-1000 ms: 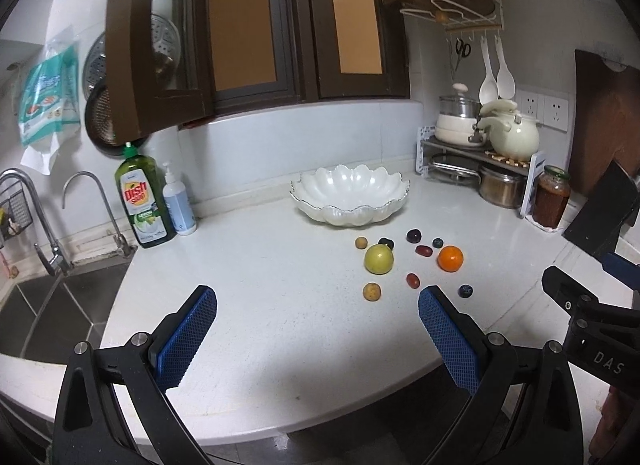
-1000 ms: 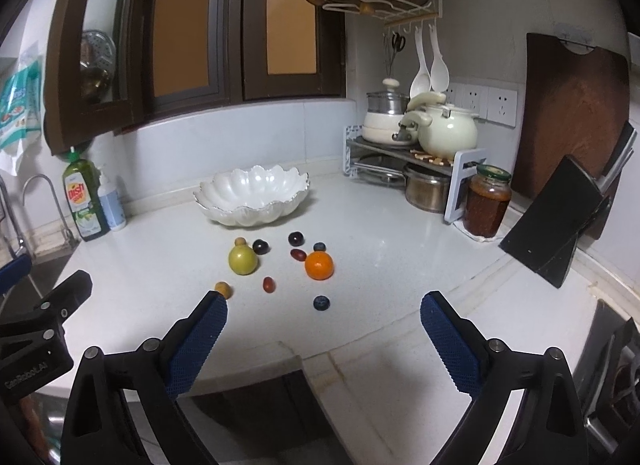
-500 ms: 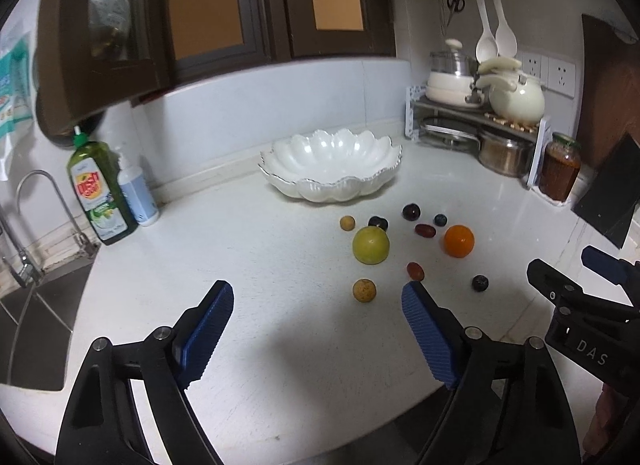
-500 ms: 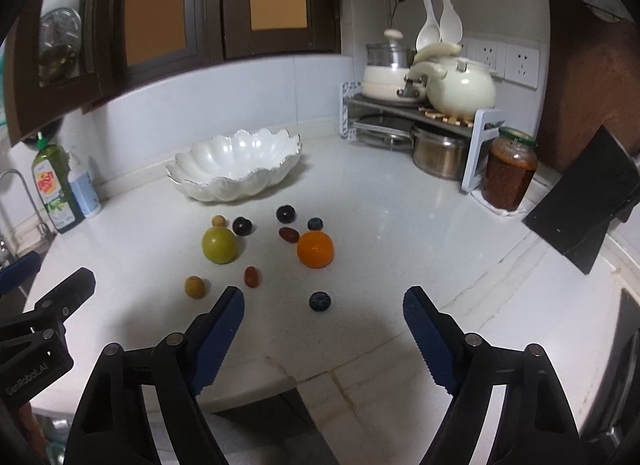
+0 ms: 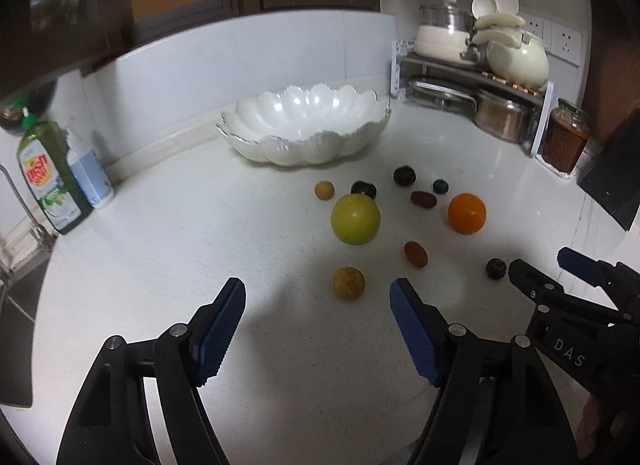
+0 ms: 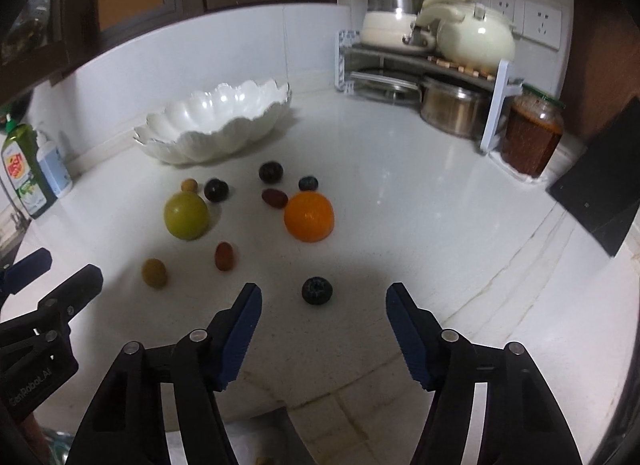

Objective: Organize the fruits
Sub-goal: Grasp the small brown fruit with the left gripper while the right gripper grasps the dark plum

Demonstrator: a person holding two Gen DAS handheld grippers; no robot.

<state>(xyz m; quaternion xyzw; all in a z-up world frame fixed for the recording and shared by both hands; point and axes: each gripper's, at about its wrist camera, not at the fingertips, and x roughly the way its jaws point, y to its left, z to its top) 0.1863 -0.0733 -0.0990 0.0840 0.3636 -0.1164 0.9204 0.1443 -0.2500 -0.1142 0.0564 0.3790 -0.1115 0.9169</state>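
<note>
The left claw [image 5: 318,297] hangs wide open low in its frame, gripping nothing; a small tan fruit [image 5: 349,283] lies on the white worktop [image 5: 200,233] just ahead of the gap between the blue pads, nearer the right-hand one. The right claw [image 6: 324,301] is equally spread and empty — a blueberry [image 6: 317,291] sits just in front of its tips, roughly centred between them.

Nine fruits lie loose on the worktop, none in the scalloped white bowl [image 5: 306,125] that stands beyond them toward the wall at upper centre. Counted in the left view: one yellow-green fruit [image 5: 355,219], one orange [image 5: 466,213], two small tan fruits — the second [image 5: 324,190] just left of a dark plum — two dark plums [image 5: 363,188] [image 5: 404,176], two reddish oval fruits [image 5: 415,254] [image 5: 423,198], and two blueberries, one [image 5: 440,186] behind the orange and the other by the right claw's tip at the right edge.

One green dish-soap bottle [image 5: 48,181] stands at the left edge, and one jar of red preserve [image 5: 565,137] at upper right.
</note>
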